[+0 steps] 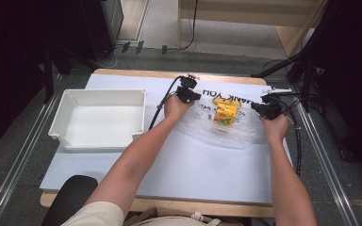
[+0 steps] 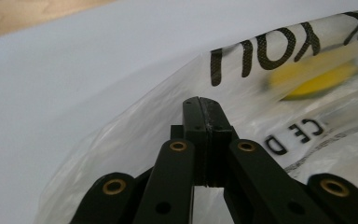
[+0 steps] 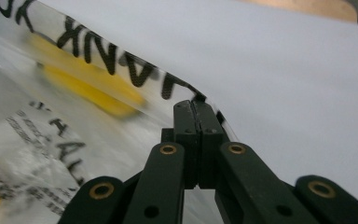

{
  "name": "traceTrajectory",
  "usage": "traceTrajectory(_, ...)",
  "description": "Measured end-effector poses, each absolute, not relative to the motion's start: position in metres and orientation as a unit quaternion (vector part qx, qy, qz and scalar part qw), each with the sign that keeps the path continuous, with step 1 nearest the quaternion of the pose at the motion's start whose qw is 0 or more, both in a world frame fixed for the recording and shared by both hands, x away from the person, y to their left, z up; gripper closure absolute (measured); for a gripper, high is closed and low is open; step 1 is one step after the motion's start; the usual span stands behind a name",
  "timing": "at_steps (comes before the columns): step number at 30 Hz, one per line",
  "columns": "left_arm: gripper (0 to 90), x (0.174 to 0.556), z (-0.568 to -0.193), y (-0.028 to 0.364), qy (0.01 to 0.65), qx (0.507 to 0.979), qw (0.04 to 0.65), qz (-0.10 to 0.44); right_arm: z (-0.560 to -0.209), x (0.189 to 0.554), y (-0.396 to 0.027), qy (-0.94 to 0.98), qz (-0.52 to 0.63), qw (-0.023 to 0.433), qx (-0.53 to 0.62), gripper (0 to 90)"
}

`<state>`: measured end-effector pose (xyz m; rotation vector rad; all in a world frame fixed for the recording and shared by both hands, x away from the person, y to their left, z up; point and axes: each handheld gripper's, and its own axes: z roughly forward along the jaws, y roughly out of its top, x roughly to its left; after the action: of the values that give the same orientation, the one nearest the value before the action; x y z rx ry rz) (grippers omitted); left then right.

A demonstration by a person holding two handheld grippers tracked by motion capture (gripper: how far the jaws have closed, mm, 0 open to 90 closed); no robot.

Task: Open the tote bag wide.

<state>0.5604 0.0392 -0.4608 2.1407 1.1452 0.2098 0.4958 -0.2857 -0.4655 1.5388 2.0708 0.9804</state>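
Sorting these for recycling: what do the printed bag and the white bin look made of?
Bag: thin clear plastic film, glossy, by its wrinkles and the yellow box showing through. White bin: likely rigid moulded plastic, smooth and matte, with a rolled rim.

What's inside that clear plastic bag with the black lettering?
Inside the plastic bag sits a yellow box with green print on it. The crinkled film blurs its label, and anything beneath the box is covered.
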Motion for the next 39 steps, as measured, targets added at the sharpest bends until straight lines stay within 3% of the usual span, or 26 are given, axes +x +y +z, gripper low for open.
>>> traceTrajectory(4,90.0,0.561,-0.467,0.046,0.448,0.818,0.350,0.085,-0.477,0.495,-0.290,0.736,0.336,0.184,0.558,90.0)
traceTrajectory(13,90.0,0.562,-0.464,0.062,0.464,0.814,0.330,0.112,-0.487,0.476,-0.306,0.731,0.336,0.224,0.550,90.0)
traceTrajectory(20,90.0,0.563,-0.462,0.070,0.480,0.809,0.310,0.133,-0.486,0.463,-0.323,0.728,0.322,0.231,0.560,90.0)
traceTrajectory(24,90.0,0.563,-0.460,0.072,0.478,0.810,0.320,0.110,-0.485,0.463,-0.327,0.722,0.317,0.227,0.571,90.0)
traceTrajectory(39,90.0,0.536,-0.397,0.064,0.407,0.823,0.383,0.105,-0.425,0.467,-0.306,0.746,0.368,0.222,0.509,90.0)
